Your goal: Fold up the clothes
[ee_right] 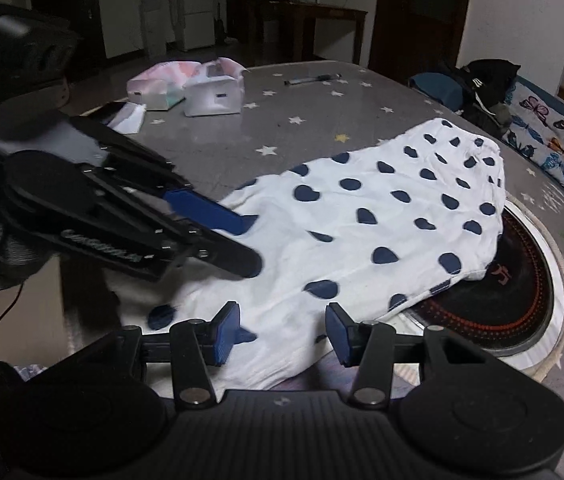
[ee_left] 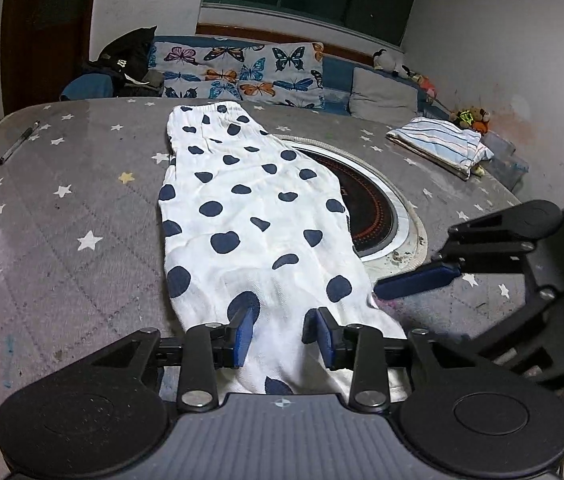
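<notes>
Crinkled cotton-like trousers [ee_left: 250, 216], glossy tablecloth [ee_left: 82, 200]

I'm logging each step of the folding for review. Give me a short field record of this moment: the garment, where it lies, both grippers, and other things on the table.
garment: white spotted garment, lying flat, lengthwise
surface: grey star-print table cover
underneath: garment partly covers a round black cooktop
left gripper: open, near hem between its blue pads
right gripper: open, over the near hem
also on table: folded striped cloth, pen, white boxes
</notes>
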The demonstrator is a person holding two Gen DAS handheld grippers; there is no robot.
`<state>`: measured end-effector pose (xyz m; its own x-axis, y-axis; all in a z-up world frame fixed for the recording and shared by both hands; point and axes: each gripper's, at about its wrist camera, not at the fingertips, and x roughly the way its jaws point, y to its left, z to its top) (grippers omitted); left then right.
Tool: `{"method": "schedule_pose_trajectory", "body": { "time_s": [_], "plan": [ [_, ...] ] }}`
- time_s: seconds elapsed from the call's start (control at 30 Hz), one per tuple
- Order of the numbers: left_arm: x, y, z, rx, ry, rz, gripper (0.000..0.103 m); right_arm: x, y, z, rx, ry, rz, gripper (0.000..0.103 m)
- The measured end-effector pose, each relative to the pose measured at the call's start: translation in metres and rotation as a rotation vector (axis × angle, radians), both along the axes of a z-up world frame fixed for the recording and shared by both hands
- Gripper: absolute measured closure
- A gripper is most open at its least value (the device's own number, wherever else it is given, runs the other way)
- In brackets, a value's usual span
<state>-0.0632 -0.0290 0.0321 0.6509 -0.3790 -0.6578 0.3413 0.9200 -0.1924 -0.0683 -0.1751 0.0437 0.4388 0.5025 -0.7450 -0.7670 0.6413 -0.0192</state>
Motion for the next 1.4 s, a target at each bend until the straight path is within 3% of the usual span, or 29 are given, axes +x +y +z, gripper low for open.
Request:
{"method": "schedule_pose_trajectory", "body": {
  "time_s": [0.7, 1.13, 1.4],
  "plan": [
    [-0.011, -0.020, 0.005, 0.117, -0.047, -0.018, 0.050, -0.036, -0.006, 0.004, 0.026, -0.049, 0.025, 0.050],
    [-0.021, -0.015, 0.006, 0.124, -0.065, -0.009, 0.041, -0.051, -0.002, -0.005, -0.019, -0.046, 0.034, 0.049],
    [-0.025, -0.008, 0.007, 0.125, -0.077, 0.007, 0.036, -0.064, 0.005, -0.002, -0.062, -0.112, 0.059, 0.045]
  ]
}}
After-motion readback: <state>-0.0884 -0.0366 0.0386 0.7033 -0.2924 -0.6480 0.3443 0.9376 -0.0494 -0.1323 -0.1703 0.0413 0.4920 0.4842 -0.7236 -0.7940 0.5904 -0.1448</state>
